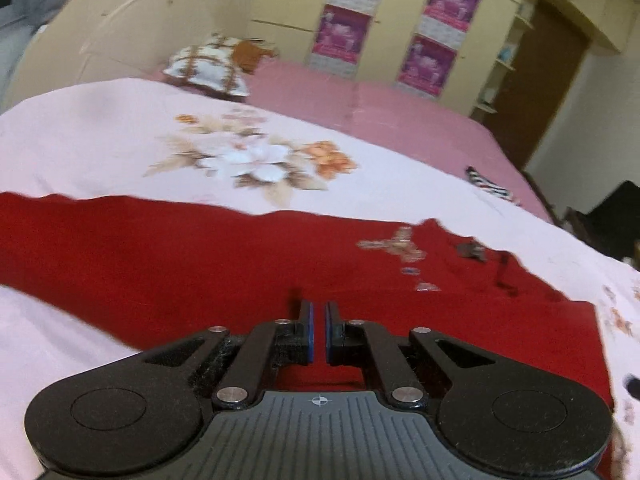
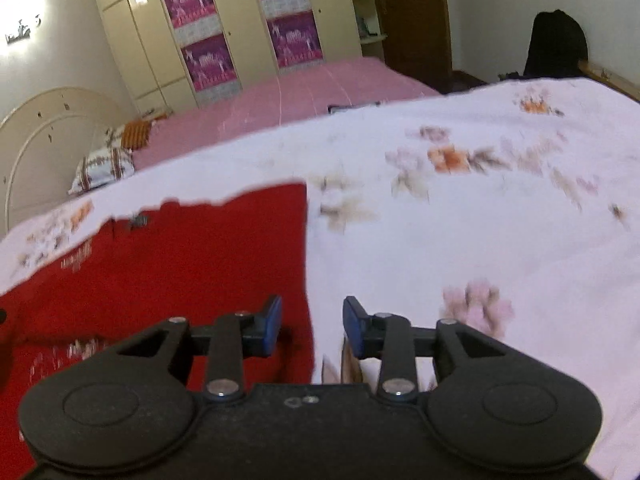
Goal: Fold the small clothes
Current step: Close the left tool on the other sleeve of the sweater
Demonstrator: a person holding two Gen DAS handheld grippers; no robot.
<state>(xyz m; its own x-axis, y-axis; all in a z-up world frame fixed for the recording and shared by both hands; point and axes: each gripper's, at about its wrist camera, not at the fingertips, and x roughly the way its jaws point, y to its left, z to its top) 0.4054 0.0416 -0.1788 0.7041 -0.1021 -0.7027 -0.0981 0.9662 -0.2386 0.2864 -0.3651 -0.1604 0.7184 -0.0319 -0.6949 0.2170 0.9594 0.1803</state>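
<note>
left gripper (image 1: 318, 330): jaws nearly closed, apparently empty | right gripper (image 2: 312, 326): jaws wide, straddling red garment (image 2: 180, 256) edge | risk: probably pinches floral bedsheet (image 2: 460, 240) too

I see the floral bedsheet (image 1: 100, 140); beyond it a patterned pillow (image 1: 208, 66) rests against the cream headboard (image 1: 120, 20), and a wardrobe (image 2: 248, 20) with purple posters (image 1: 344, 36) stands behind.

A cream wardrobe (image 2: 168, 40) with purple posters (image 2: 208, 60) stands at 12 o'clock; a brown door (image 2: 412, 20) at 1 o'clock.
</note>
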